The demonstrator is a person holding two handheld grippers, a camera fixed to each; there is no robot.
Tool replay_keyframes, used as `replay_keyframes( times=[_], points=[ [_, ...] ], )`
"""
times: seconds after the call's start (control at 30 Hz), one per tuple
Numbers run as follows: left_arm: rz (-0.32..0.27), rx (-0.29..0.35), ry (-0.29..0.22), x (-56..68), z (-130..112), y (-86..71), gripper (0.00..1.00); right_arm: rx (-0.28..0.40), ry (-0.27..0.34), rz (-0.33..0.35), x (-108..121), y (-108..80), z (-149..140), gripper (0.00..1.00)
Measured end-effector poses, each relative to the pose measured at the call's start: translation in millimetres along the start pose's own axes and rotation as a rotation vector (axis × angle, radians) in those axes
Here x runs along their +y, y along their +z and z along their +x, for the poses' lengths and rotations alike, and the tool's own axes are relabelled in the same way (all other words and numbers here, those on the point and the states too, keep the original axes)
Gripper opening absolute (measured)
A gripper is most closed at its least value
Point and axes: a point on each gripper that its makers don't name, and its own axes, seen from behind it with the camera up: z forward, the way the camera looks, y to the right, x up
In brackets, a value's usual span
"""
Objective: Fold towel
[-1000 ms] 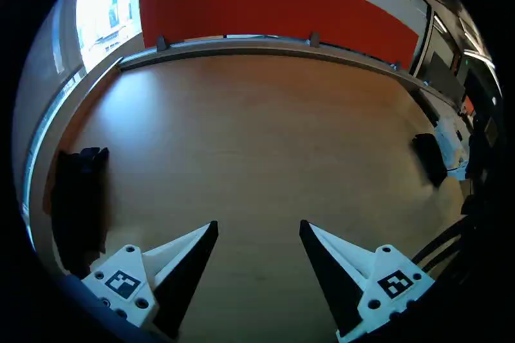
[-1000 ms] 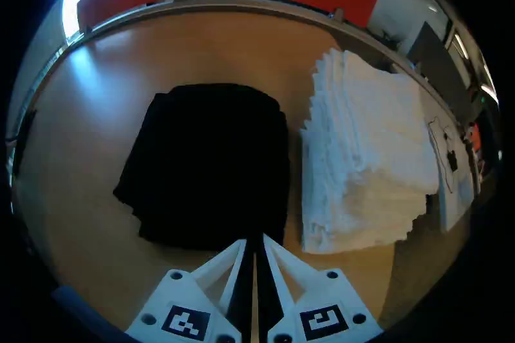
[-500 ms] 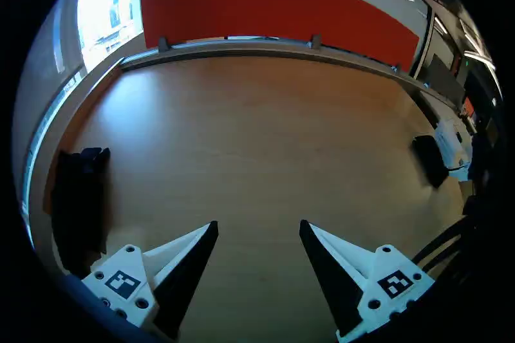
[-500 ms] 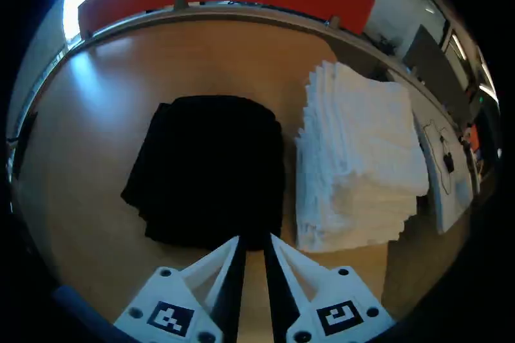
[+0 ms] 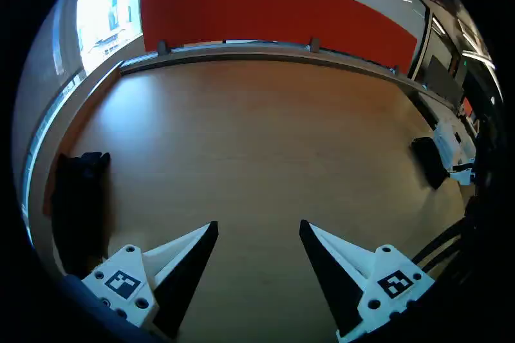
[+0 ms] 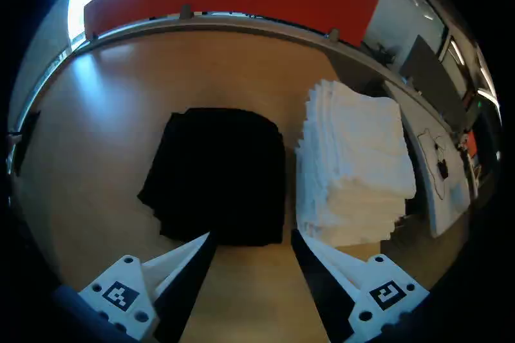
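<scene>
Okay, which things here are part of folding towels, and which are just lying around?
For the job: black towels, white towels, left gripper, right gripper.
Lying about: left dark object, right dark object, white sheet.

Daylight poured from a blown-out window ahead and left of the left gripper, laying a pale sheen on the wooden table. Ahead of the right gripper, the black towel stack sank into featureless dark, while the white towel stack kept its folds readable. Fisheye curvature bowed the red panel; the far right was dim and soft.
</scene>
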Motion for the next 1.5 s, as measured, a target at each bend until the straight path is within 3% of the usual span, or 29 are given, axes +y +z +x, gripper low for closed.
replay_keyframes(
  times=[0.2,0.37,0.57,0.8,1.1,1.5],
  points=[
    [-0.001,0.012,-0.001,-3.2,3,-1.4,0.94,0.046,0.014,0.005,-10,-11.3,13,0.88],
    [-0.003,0.03,0.002,-6.2,9,-3.0,0.94,0.123,0.017,-0.005,-17,-28.6,34,0.88],
    [-0.008,0.058,0.003,-7.5,19,-4.6,0.94,0.252,0.049,-0.02,-27,-54.5,69,0.88],
    [-0.006,0.108,0.005,-10.3,36,-6.0,0.94,0.446,0.114,-0.028,-39,-88.6,116,0.88],
    [0.012,0.227,-0.008,-17.5,69,-14.6,0.94,0.591,0.139,-0.048,-54,-112.2,155,0.88],
    [0.044,0.39,-0.016,-35.6,113,-36.1,0.94,0.698,0.137,-0.042,-91,-136.8,200,0.88]
  ],
)
